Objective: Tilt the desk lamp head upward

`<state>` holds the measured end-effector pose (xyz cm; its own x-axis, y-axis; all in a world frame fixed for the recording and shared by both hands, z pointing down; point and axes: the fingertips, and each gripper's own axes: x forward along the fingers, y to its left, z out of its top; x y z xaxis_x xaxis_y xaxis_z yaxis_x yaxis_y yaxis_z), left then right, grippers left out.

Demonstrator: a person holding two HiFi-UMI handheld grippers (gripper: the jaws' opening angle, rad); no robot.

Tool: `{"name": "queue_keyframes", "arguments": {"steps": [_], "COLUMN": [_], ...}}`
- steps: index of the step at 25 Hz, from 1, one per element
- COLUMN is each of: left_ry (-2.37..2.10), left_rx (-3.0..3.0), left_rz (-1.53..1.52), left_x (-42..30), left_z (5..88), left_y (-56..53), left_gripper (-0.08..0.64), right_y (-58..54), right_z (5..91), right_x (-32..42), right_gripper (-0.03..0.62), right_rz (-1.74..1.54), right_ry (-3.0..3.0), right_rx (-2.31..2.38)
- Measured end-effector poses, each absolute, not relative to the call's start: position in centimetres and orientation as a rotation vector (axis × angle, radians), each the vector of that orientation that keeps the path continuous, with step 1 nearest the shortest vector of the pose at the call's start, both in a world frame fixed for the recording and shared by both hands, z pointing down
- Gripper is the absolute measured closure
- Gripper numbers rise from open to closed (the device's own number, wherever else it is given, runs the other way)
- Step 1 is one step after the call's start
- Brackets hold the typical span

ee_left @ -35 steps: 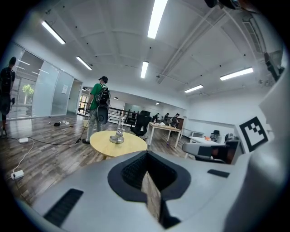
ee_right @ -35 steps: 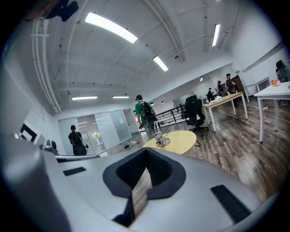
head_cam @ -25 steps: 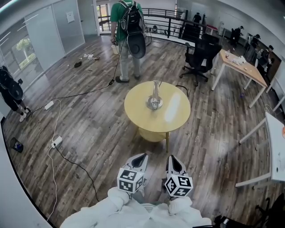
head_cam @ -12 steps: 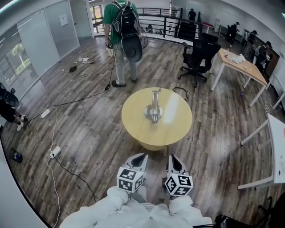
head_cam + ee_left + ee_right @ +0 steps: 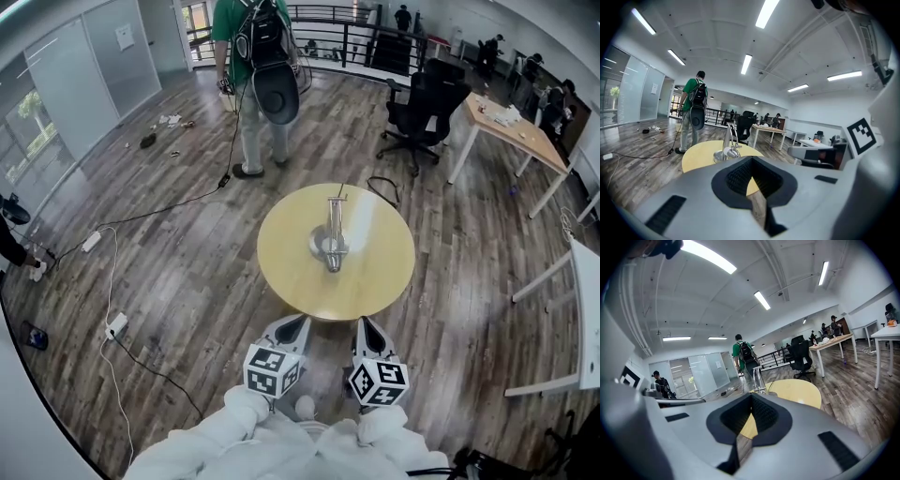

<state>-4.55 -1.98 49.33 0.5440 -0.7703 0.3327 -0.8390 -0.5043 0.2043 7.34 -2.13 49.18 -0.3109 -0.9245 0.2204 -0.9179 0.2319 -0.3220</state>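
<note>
Head view: the lamp (image 5: pixel 330 242) stands in the middle of the table (image 5: pixel 375 281), well apart from the left hand-held gripper (image 5: pixel 289 330) and the right hand-held gripper (image 5: pixel 366 334).
Left gripper view: jaws clenched, holding nothing.
Right gripper view: jaws also clenched, holding nothing.

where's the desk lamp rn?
Head view, centre: the desk lamp stands near the middle of the round yellow table, with a black office chair beyond it to the right.

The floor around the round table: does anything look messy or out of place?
Yes. Loose cables and a white power strip trail across the floor left of the table, and small litter lies near the glass wall.
</note>
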Motion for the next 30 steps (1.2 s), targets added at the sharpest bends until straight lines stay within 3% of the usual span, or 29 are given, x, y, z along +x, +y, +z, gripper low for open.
{"name": "queue_keyframes", "arguments": {"steps": [18,30], "left_ry": [-1.307,-1.377], "left_rx": [2.41,2.392], "left_rz": [0.308,0.356], "left_x": [-4.7,-3.8], "left_z": [51.6,52.2], "left_y": [-10.1,-22.4], "left_gripper": [0.561,0.56], "right_y": [-10.0,-21.5], "right_z": [51.0,51.9], "right_x": [8.3,9.2], "right_gripper": [0.58,0.58], "right_rz": [-0.674,-0.7], "right_ry": [2.467,2.539], "right_rx": [-1.869,-1.791]}}
